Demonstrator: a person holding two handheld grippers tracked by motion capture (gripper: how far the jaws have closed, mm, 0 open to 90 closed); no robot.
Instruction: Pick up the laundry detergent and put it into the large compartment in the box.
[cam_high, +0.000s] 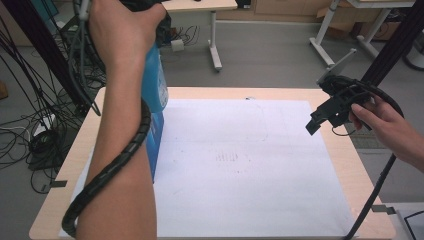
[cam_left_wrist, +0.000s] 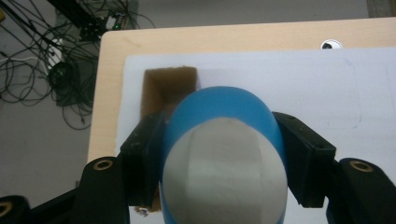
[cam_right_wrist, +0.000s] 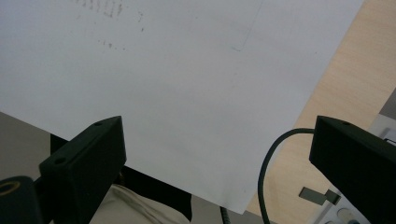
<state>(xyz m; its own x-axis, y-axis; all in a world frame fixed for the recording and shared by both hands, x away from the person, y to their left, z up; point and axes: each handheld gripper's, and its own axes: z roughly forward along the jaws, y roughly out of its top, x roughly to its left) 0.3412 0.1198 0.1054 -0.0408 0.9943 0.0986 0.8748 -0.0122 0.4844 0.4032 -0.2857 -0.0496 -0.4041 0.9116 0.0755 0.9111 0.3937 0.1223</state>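
Note:
A blue bottle (cam_high: 157, 82) hangs upright over the left side of the table, and my left gripper (cam_left_wrist: 224, 156) is shut on it from both sides. Its white rounded end (cam_left_wrist: 224, 172) faces the camera in the left gripper view. Right under it stands a tall blue box (cam_high: 156, 142), whose open top shows a brown inside (cam_left_wrist: 168, 88). Whether the bottle's lower end is inside the box is hidden. A hand covers most of the left gripper (cam_high: 161, 22) in the high view. My right gripper (cam_high: 316, 122) hovers open over the table's right side, with nothing between its fingers (cam_right_wrist: 88, 158).
A white sheet (cam_high: 250, 165) covers most of the light wooden table (cam_high: 210, 92). Cable bundles lie on the floor to the left (cam_high: 30, 135). Other desks' legs (cam_high: 215, 45) stand behind the table. The right gripper's cable (cam_right_wrist: 266, 177) hangs near the table's right edge.

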